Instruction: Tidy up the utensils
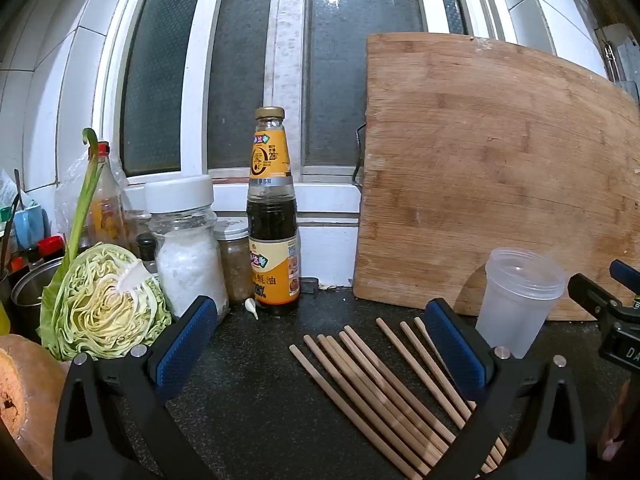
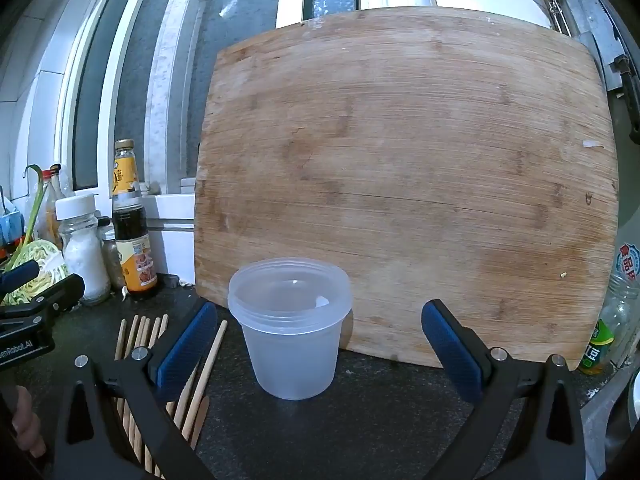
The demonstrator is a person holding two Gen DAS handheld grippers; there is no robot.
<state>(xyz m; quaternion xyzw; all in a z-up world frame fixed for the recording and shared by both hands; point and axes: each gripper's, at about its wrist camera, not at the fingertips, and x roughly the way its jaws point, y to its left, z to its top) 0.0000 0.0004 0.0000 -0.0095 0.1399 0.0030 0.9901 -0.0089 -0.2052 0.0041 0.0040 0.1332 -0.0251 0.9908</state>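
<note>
The left hand-held gripper (image 1: 320, 344) hangs just above the dark worktop (image 1: 248, 400) with its jaws spread wide and nothing between them. Its right blue pad (image 1: 454, 350) stands over a fan of bare wooden chopsticks (image 1: 360, 384) that lie flat on the worktop, spread under and just inside that finger. Beyond that pad, close by, a clear plastic cup (image 1: 516, 300) stands upright and empty. Ahead of the open jaws rises a dark sauce bottle (image 1: 273, 216) with a yellow label, a white-capped jar (image 1: 186, 240) beside it, and a halved cabbage (image 1: 104, 304) off the left finger. The right hand-held gripper (image 2: 320, 344) is likewise released, jaws wide and empty, with the same plastic cup (image 2: 290, 328) standing between and just ahead of its pads, touching neither. The chopsticks (image 2: 208, 360) lie at and beyond its left finger. Behind the cup a large wooden cutting board (image 2: 404, 176) leans upright against the window. A green-labelled bottle (image 2: 604, 332) stands off the right finger, beside the board.
</note>
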